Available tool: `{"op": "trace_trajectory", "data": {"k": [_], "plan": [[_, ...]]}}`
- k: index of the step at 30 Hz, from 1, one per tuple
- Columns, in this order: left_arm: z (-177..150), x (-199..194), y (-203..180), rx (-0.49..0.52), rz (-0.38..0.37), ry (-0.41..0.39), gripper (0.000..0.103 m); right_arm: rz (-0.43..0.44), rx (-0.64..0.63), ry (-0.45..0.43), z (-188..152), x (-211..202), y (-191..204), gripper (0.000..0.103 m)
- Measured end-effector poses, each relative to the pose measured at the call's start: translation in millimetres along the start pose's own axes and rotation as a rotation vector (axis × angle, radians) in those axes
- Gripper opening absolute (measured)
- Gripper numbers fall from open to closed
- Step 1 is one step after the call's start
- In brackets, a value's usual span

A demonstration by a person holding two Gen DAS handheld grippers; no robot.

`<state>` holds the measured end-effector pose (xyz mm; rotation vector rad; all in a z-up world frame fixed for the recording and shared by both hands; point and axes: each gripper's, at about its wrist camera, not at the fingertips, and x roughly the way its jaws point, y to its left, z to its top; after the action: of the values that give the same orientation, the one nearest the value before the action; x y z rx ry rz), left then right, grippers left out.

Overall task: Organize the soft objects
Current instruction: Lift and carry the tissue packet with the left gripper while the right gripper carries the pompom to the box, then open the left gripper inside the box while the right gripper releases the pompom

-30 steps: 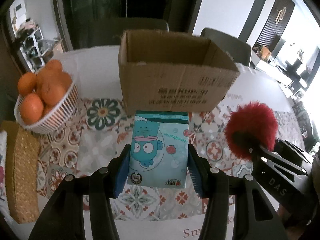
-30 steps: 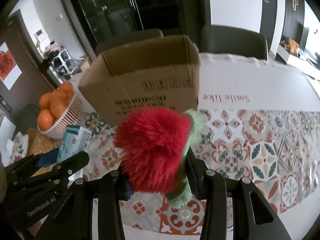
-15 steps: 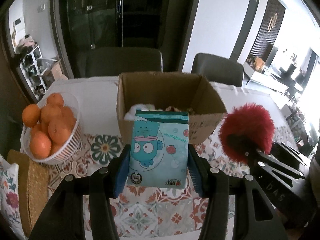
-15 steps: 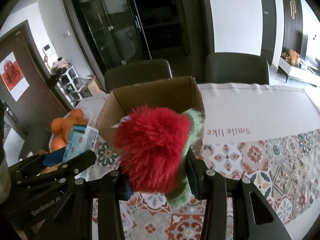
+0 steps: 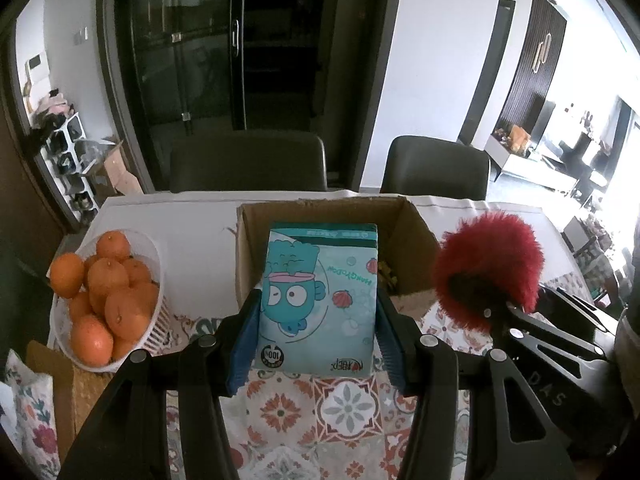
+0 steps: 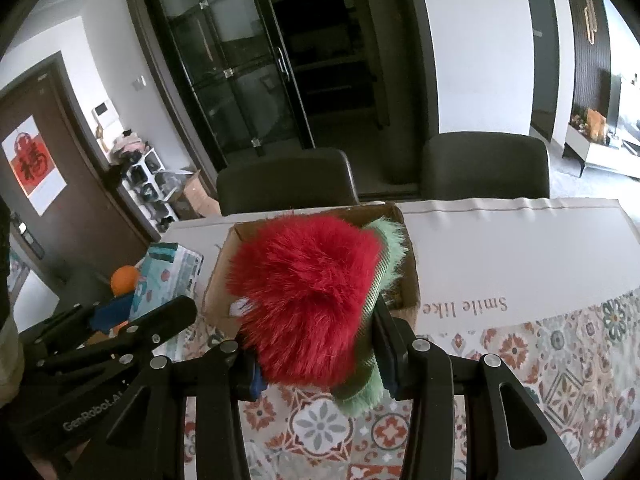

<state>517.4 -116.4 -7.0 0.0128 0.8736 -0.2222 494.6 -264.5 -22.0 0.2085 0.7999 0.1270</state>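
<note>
Fingers (image 5: 244,344) of left gripper (image 5: 316,340) clenched on tissue pack (image 5: 318,300), right gripper (image 6: 316,364) clenched on red plush (image 6: 304,296); both held before open cardboard box (image 5: 248,256) at 12 o'clock, orange basket (image 5: 156,320) at 9 o'clock on counter (image 6: 520,248).

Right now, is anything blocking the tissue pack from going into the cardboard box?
Nothing visible does. The tissue pack, held in the left gripper, faces the cardboard box, whose top is open.
</note>
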Motion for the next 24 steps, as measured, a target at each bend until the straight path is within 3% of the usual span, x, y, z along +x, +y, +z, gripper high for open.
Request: {"op": "trace_trajectory", "data": {"k": [24], "plan": [[57,62,7,0.011,0.02,0.065,0.053,0.004,-0.014,0.093,55,72,-8,0.045]]}}
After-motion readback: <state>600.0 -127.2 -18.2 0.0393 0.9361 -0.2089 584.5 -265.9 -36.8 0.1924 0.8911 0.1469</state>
